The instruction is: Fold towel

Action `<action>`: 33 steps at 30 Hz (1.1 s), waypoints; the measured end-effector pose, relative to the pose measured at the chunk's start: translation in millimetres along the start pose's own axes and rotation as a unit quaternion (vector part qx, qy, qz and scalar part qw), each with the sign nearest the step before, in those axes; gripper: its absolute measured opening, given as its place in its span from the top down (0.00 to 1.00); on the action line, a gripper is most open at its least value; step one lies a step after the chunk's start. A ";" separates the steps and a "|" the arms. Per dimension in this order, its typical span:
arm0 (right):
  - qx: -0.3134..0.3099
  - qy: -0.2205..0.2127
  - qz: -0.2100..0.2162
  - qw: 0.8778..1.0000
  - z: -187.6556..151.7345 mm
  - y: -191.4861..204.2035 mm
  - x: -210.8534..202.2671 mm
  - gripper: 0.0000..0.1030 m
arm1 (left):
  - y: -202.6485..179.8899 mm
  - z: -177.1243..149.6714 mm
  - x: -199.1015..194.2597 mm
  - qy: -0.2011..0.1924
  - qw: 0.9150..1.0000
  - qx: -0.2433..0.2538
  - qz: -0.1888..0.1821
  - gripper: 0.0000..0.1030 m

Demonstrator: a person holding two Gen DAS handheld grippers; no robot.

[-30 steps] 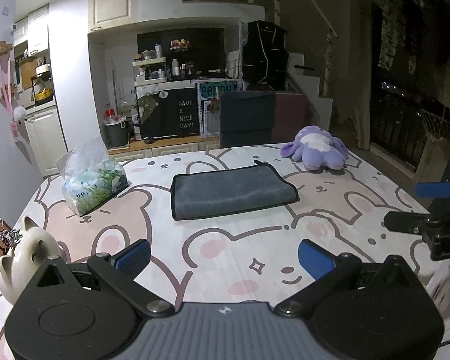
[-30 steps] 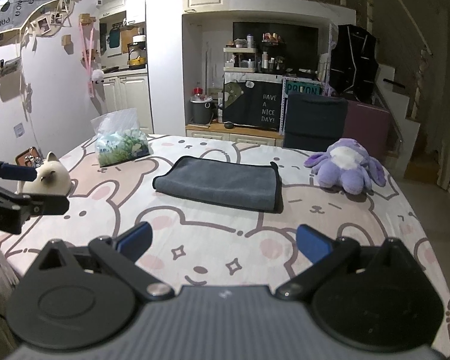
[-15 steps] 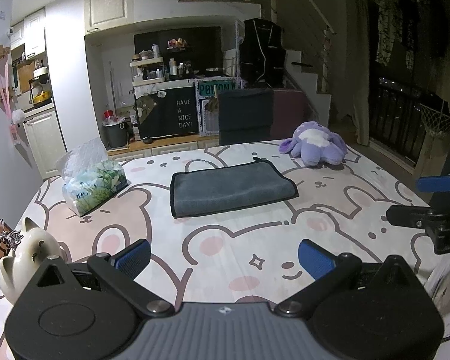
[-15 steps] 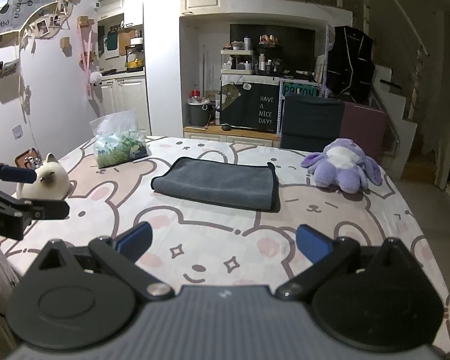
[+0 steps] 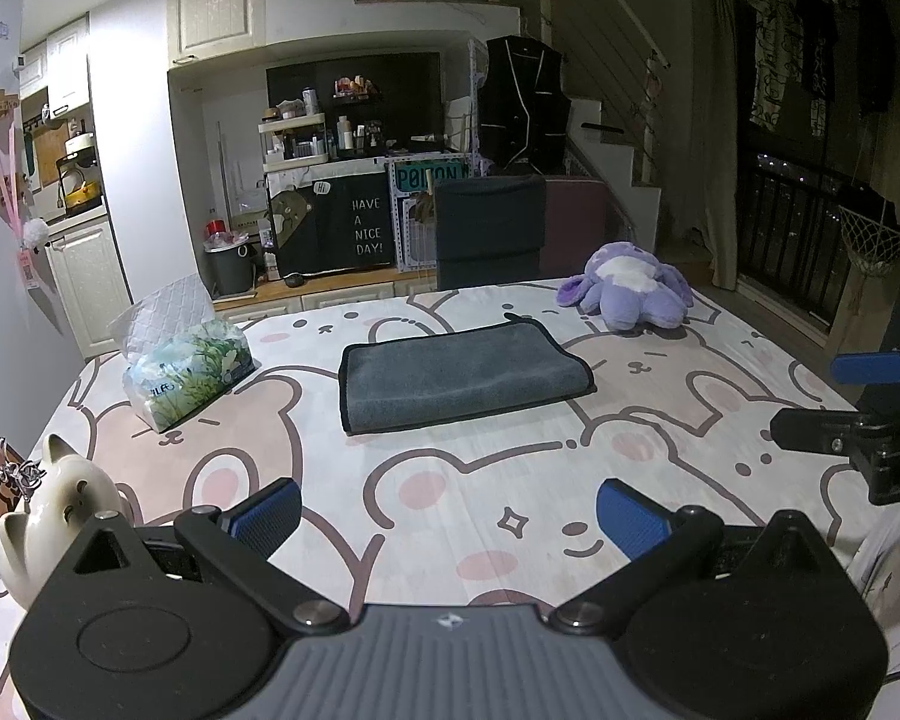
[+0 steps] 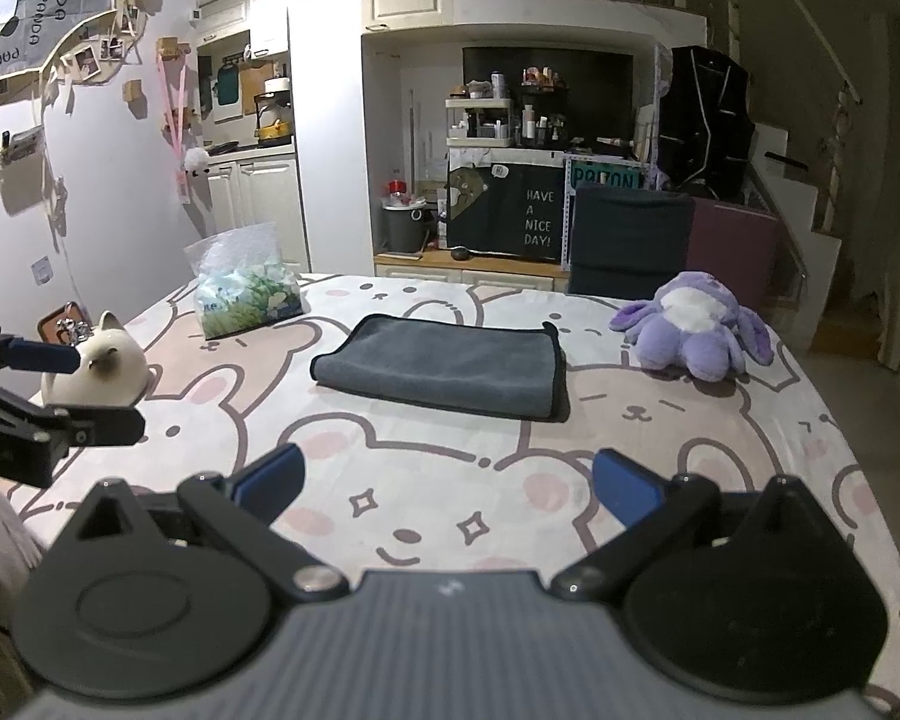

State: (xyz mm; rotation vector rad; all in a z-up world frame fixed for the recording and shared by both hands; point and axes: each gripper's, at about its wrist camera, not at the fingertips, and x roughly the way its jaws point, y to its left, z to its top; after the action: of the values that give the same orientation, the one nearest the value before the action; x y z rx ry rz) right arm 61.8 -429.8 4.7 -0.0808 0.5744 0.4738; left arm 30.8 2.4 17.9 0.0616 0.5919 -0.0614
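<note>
A grey towel (image 5: 459, 375) with dark edging lies folded flat in the middle of the table with the bunny-print cloth (image 5: 510, 480); it also shows in the right wrist view (image 6: 444, 366). My left gripper (image 5: 447, 516) is open and empty, held over the table's near edge, well short of the towel. My right gripper (image 6: 447, 498) is open and empty, also near the front edge. Each gripper shows at the side of the other's view: the right one (image 5: 858, 414), the left one (image 6: 42, 396).
A purple plush toy (image 5: 627, 294) lies at the back right of the table. A pack of tissues in a plastic bag (image 5: 186, 372) sits at the back left. A white cat figurine (image 5: 60, 510) stands at the near left edge. A dark chair (image 5: 489, 228) stands behind the table.
Both grippers have drawn back slightly and tilted a little; the towel has not moved. Both stay open.
</note>
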 end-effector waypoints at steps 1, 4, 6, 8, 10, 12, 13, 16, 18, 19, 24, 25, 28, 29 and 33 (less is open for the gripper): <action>0.000 0.001 0.000 1.000 0.0 0.2 0.3 0.00 | 0.0 0.1 0.1 0.000 1.000 0.000 0.000 0.00; 0.000 0.001 0.001 1.000 -0.1 -0.3 0.4 0.00 | 0.0 0.0 -0.1 0.000 1.000 0.001 0.000 0.00; 0.000 0.001 0.002 1.000 -0.4 -0.5 0.5 0.00 | 0.0 0.2 0.1 0.000 1.000 0.000 0.000 0.00; 0.001 0.001 0.002 1.000 -0.4 -0.4 0.5 0.00 | 0.0 0.2 0.0 0.000 1.000 0.000 0.000 0.00; 0.001 0.001 0.002 1.000 -0.4 -0.5 0.5 0.00 | 0.0 0.2 0.0 0.000 1.000 0.000 0.000 0.00; 0.001 0.001 0.003 1.000 -0.4 -0.4 0.7 0.00 | -0.3 0.0 -0.1 0.000 1.000 0.000 0.000 0.00; 0.001 0.001 0.003 1.000 -0.4 -0.4 0.6 0.00 | -0.1 0.2 0.0 0.000 1.000 0.001 0.000 0.00; 0.001 0.001 0.003 1.000 -0.7 0.4 0.2 0.00 | 0.0 0.1 -0.1 0.000 1.000 0.001 0.000 0.00; 0.001 0.002 0.004 1.000 -0.7 0.5 0.2 0.00 | -0.1 0.3 0.0 0.000 1.000 0.001 0.000 0.00; 0.001 0.002 0.004 1.000 -0.8 0.6 0.3 0.00 | -0.1 0.1 0.1 0.001 1.000 0.001 0.000 0.00; 0.001 0.002 0.004 1.000 -0.8 1.1 0.5 0.00 | 0.6 -0.1 0.0 0.000 1.000 0.000 0.001 0.00; 0.001 0.002 0.004 1.000 -1.0 1.2 0.5 0.00 | 0.7 -0.1 0.0 0.000 1.000 0.000 0.000 0.00; 0.000 0.002 0.005 1.000 -1.2 1.7 0.4 0.00 | 0.8 -0.2 -0.1 0.000 1.000 0.000 0.000 0.00; 0.000 0.002 0.005 1.000 -1.3 1.7 0.3 0.00 | 0.5 0.0 0.0 0.000 1.000 0.000 0.000 0.00; 0.000 0.002 0.005 1.000 -1.2 2.0 0.3 0.00 | 0.4 -0.1 0.0 0.000 1.000 0.000 0.000 0.00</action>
State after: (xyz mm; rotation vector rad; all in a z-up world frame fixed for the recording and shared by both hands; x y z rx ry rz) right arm 60.5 -428.1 3.6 -0.0786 0.5800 0.4830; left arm 30.7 2.8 17.9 0.0621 0.5927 -0.0606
